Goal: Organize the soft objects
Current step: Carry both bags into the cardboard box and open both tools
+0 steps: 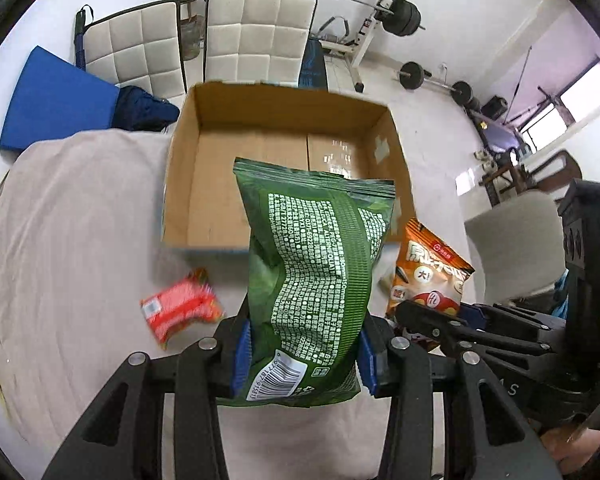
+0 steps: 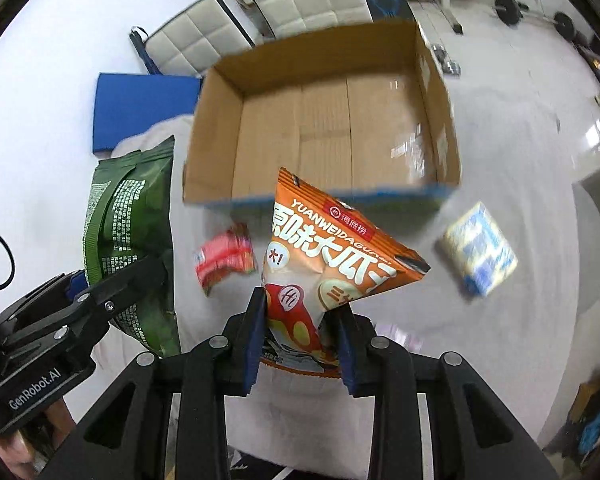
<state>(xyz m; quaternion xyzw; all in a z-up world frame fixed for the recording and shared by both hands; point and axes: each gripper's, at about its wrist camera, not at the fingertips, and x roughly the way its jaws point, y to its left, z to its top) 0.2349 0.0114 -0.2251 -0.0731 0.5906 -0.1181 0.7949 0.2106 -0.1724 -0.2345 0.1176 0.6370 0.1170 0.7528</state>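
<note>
Snack packets were the goods in hand, two of them lifted clear of the beige cloth-covered worktop point(image 1: 80, 208) in front of the open brown cardboard box point(image 1: 284, 148). At left, the small red crinkled foil packet point(image 1: 182, 306) lay loose on the cloth. The left gripper point(image 1: 304, 354) had its jaws closed on the lower end of the tall green printed foil bag point(image 1: 316, 264), which hung puffed and air-filled, judged light, slippery and easily crushed; a hold near a sealed end suits it. The right gripper point(image 2: 300, 338) had its jaws pinched narrow on a bottom corner of the orange sunflower-seed foil bag point(image 2: 332, 256), which tilted. At right, the blue-and-white soft pack point(image 2: 478, 250) was blurred, its contents unreadable. The green bag hid part of the box's near wall.
</note>
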